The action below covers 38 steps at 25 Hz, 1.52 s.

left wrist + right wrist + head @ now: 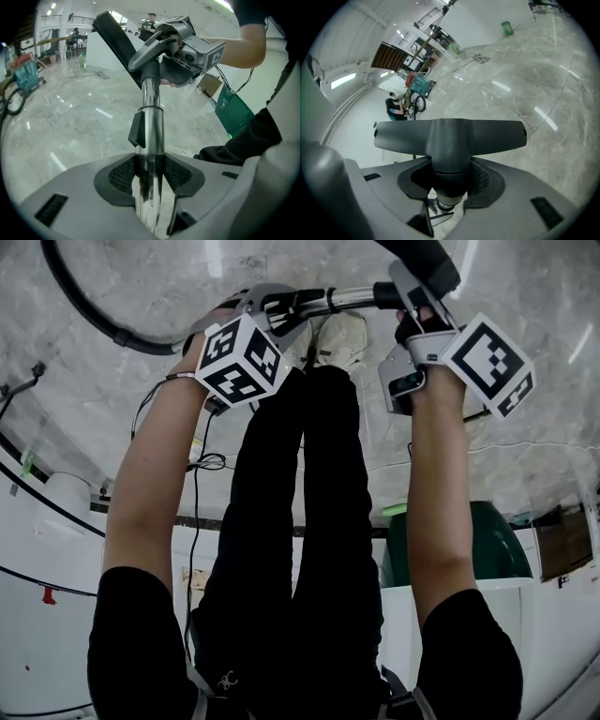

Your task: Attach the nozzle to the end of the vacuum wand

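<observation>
Left claw [150, 174]: narrow, pads clamped on the straight chrome metal vacuum wand [151, 124], just behind its black plastic clip [135, 132].

The wand's long axis runs straight out of the left claw towards the right one. In the head view that is left to right, above the person's shoes.

The dark grey T-shaped plastic floor nozzle [450, 136] sits at the wand's far end. Its neck lines up with the tube and meets it. Can't tell if it's fully seated.

Right claw [451, 183]: medium-wide, closed round the nozzle neck, so the right hand owns the nozzle. Next move looks like a push straight along the wand axis, with the left claw bracing. Main risk is the neck cocking off-axis.

Nothing rests on a surface; both parts are held in the air over a pale marbled glossy floor [70, 117]. A black hose [84, 306] trails left and a green bin [487, 540] stands right. Big open hall.
</observation>
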Each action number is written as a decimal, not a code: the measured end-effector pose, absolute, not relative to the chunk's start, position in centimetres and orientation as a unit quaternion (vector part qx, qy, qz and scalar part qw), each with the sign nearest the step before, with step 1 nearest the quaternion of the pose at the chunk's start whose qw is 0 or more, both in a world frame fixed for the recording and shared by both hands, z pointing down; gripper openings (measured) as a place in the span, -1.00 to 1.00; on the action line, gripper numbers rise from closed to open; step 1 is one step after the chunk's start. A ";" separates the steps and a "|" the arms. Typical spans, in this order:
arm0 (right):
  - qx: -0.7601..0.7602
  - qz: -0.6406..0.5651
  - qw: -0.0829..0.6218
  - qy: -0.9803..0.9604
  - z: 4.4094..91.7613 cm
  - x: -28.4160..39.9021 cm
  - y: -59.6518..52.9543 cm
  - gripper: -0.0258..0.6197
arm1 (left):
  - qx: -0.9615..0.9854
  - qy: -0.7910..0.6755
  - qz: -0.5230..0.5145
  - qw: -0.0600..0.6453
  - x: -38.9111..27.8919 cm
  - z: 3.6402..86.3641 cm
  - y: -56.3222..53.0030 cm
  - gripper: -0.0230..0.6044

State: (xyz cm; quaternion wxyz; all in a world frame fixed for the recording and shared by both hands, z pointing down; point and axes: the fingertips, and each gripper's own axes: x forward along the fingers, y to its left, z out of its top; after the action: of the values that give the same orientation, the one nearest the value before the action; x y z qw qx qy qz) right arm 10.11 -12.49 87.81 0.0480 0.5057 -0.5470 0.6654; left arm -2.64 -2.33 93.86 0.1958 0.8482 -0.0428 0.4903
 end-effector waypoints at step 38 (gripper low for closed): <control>0.435 0.618 -0.019 -0.654 86.6 6.4 -14.0 -0.39 | 0.851 0.005 0.447 0.276 -2.6 93.0 -2.8 -0.38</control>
State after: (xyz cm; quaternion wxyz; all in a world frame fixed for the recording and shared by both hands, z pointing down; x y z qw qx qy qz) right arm 6.45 -14.02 86.56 -0.0187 0.4352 -0.6541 0.6184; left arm -2.62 -2.79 93.00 0.2760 0.8510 0.0051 0.4468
